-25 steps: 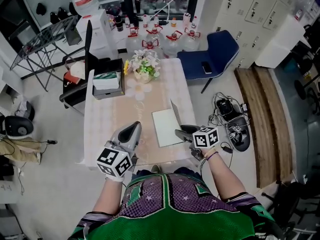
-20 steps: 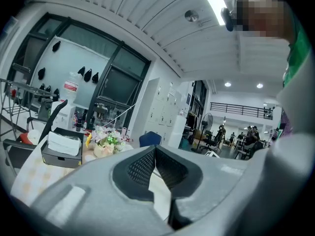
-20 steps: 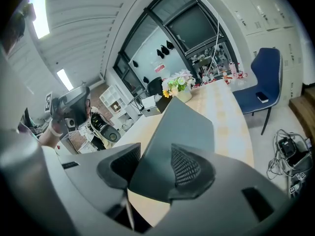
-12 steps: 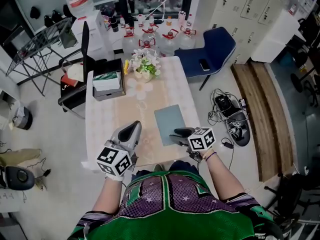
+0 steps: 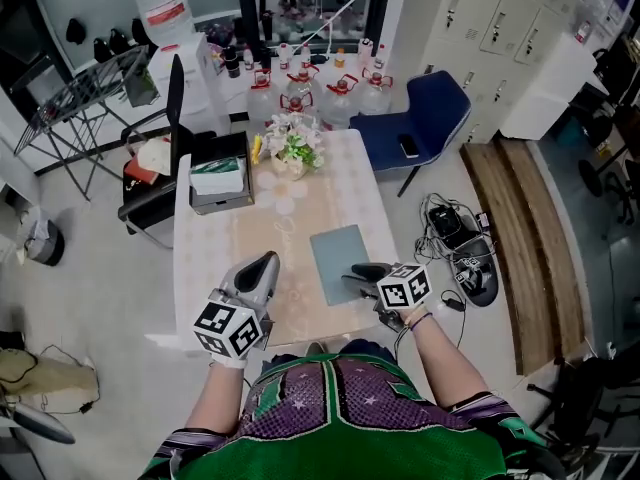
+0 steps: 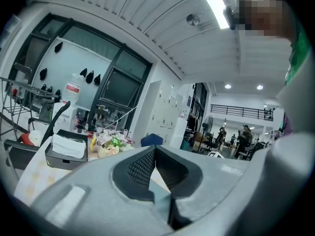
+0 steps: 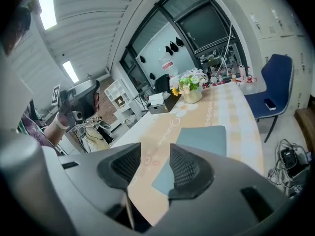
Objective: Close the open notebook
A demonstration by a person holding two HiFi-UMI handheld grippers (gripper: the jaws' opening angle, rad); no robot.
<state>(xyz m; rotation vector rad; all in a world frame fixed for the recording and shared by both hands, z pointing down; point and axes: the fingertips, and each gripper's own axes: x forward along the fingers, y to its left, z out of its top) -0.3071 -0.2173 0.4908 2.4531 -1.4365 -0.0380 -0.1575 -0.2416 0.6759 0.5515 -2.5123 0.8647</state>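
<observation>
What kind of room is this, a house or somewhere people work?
Probably a workplace, like a lab or workshop: a wall of white lockers, big water jugs on the floor, and tangled cables beside the table.

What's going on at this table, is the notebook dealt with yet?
A person at the pale patterned table holds a gripper in each hand. The grey-blue notebook already lies closed and flat on the table's right half. The right gripper is by the notebook's near edge with its jaws apart and nothing between them. The left gripper is held over the table to the left of the notebook, jaws together, holding nothing.
</observation>
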